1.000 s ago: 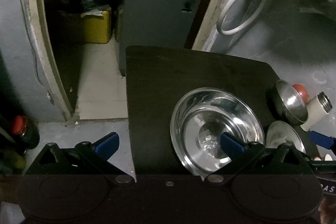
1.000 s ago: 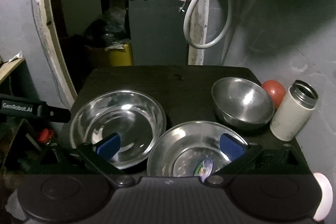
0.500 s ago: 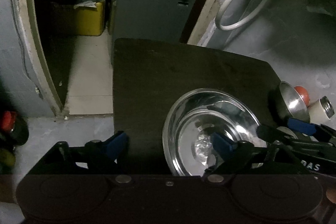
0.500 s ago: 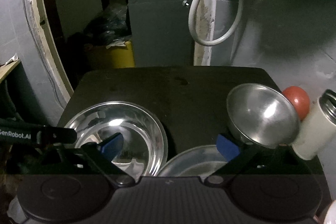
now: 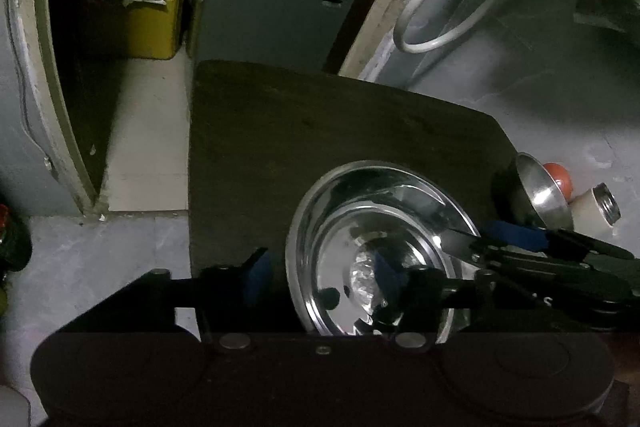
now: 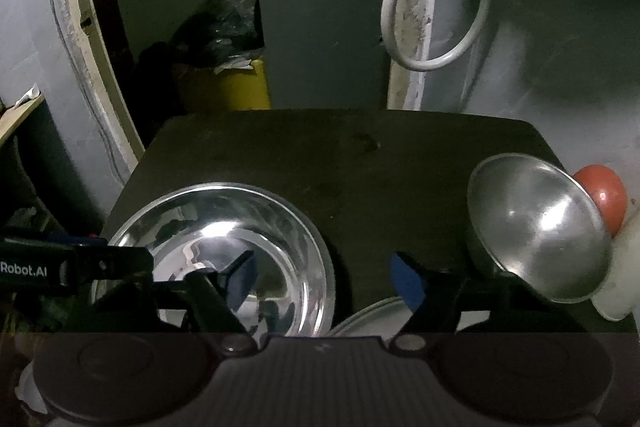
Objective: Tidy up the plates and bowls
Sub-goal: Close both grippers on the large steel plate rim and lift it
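A large steel bowl sits on the dark table. My left gripper straddles its left rim, one pad outside and one inside. Its jaws are closing, and the pads do not press the rim. My right gripper is closing too. Its left pad hangs inside the large bowl's right side, and its right pad is above the rim of a shallow steel dish. A small steel bowl stands tipped on its edge against a white bottle, just beyond the right finger.
A red ball lies behind the small bowl by the grey wall. The table's left edge drops to the tiled floor. Beyond the table are a yellow bin, a grey cabinet and a looped white hose.
Both grippers have moved forward and down over the bowls, and their jaws have narrowed. The small bowl has tipped from level onto its edge against the bottle.
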The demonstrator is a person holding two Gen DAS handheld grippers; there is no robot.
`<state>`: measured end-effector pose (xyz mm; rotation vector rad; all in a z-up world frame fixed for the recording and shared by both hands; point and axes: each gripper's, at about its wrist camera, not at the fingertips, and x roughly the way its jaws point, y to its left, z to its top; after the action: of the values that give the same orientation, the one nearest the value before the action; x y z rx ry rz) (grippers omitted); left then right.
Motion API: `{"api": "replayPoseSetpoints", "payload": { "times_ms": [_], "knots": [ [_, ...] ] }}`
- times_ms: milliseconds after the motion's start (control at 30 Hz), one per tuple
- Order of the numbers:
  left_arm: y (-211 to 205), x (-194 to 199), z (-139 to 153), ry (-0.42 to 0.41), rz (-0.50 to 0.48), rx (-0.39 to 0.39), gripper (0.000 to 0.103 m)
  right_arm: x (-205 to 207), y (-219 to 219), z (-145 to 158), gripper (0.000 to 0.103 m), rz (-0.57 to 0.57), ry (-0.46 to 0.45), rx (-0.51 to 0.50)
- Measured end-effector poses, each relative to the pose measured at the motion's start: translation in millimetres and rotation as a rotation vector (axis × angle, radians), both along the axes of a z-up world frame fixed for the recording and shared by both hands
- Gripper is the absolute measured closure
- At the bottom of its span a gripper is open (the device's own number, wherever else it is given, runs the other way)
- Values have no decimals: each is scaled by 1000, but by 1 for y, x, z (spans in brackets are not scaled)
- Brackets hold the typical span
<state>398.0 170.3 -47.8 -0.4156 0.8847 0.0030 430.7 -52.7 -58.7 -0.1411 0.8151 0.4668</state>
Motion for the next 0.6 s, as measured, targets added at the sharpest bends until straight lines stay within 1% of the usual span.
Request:
{"api": "replayPoseSetpoints", "payload": {
  "times_ms": [33,100,167,200,267,367,433,500,600],
  "knots": [
    [0,0,-1,1,-2,-3,53,0,0,-1,33,2,5,1],
    [-1,0,-1,2,-4,-15,57,0,2,-2,37,9,10,4],
    [-1,-1,-2,0,6,-16,60,1,3,-3,45,13,15,5],
    [0,0,-2,1,14,-18,63,1,4,-4,46,14,18,8],
    [2,0,-3,5,29,-21,68,3,5,-5,57,15,26,11],
    [2,1,-6,32,40,-11,78,3,6,-8,67,11,43,17],
    [4,0,-7,33,58,-22,82,3,5,-11,71,4,56,22],
    [6,0,-7,33,81,-27,86,2,5,-12,74,-7,50,20],
    [11,-3,-8,26,128,-66,86,2,3,-12,82,-26,50,25]
  ]
}}
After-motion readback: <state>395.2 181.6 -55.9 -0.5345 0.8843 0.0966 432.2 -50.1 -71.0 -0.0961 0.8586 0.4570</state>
